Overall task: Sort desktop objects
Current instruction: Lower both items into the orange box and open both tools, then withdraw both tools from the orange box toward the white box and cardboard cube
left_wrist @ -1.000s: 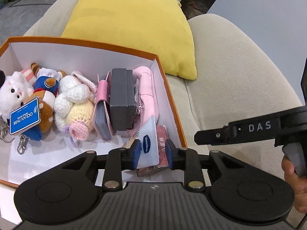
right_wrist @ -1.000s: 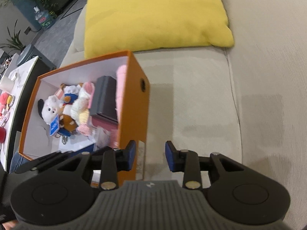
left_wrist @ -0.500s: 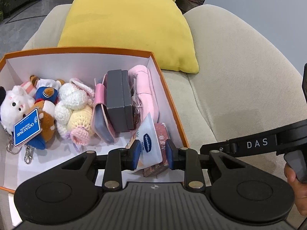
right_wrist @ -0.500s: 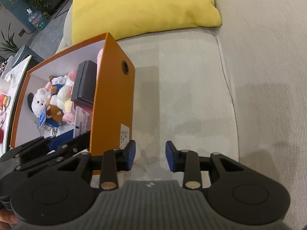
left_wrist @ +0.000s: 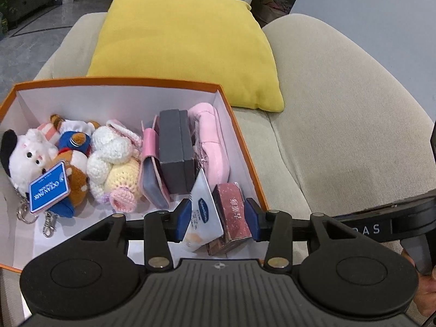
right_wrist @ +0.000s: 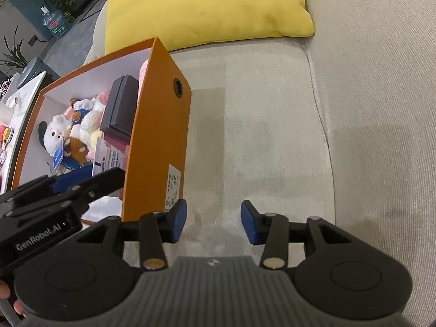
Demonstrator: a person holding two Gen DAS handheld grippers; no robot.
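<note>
Beige sofa cushions carry an orange box (left_wrist: 239, 136) of small desktop items, a yellow pillow (left_wrist: 185, 43) propped behind it.

Nearest the lens, the left hand-held gripper (left_wrist: 217, 220) hangs over the box's near right corner, its blue pads apart and framing two items without visibly pressing either: a white Vaseline sachet (left_wrist: 203, 212) leaning upright, and just beside it a maroon carton (left_wrist: 234, 215). The sachet looks light, thin and floppy, with a slick film surface; a pinch across its flat faces near the top seam would likely hold best, since the edges may buckle. The carton appears stiff and light, best taken across its two broad sides.

Farther in stand a dark grey case (left_wrist: 175, 152), rigid and probably the heaviest piece, a pink wallet (left_wrist: 150, 163) on its left and a soft pink pouch (left_wrist: 212, 139) against the right wall. Plush toys (left_wrist: 68, 160) with keyring clips fill the left half; they are soft, compressible and easy to grab at the body.

Outside the box, the right hand-held gripper (right_wrist: 214, 224) hovers over bare cushion beside the orange wall, fingers parted and holding nothing.
</note>
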